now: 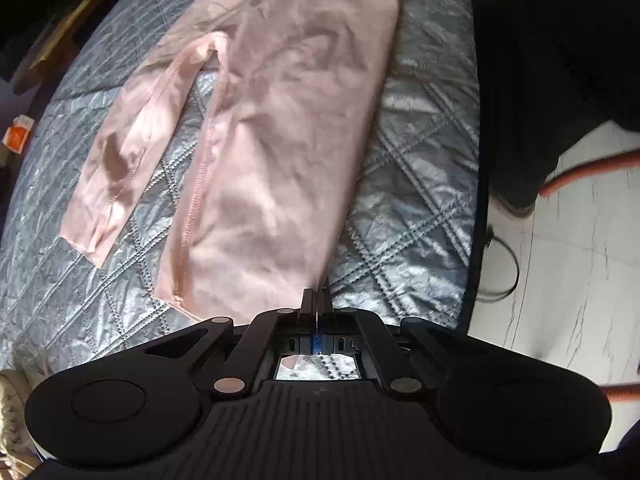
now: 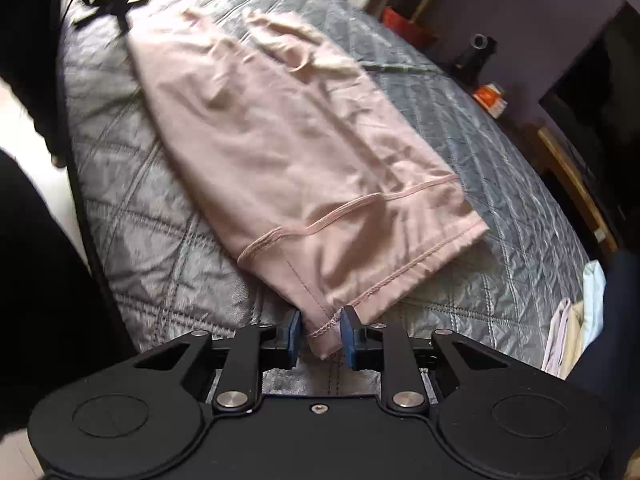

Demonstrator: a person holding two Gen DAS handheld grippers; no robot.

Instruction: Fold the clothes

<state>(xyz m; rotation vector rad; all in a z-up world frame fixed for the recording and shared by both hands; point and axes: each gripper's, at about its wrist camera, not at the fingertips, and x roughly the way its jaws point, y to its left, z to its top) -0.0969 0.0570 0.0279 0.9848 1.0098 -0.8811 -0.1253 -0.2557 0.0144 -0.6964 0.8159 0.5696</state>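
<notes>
While the pink garment (image 1: 280, 152) lay spread lengthwise across the grey quilted bedcover (image 1: 420, 184), the left gripper (image 1: 316, 300) had its two fingers pressed together on the cloth's near edge, pinching the fabric at the lower corner of the body panel. One sleeve (image 1: 120, 160) stretched out to the side on the quilt, apart from the main panel except at the shoulder. From the right wrist view, the right gripper (image 2: 320, 332) stood with its jaws parted, blue pads (image 2: 295, 330) on either side of a hemmed corner of the garment (image 2: 280, 152) without closing on it; the hem corner hung down between them. The bedcover (image 2: 500, 184) ran beneath. An orange box (image 2: 490, 98) sat beyond the bed's far edge, and light folded cloths (image 2: 576, 320) lay at the right margin.
</notes>
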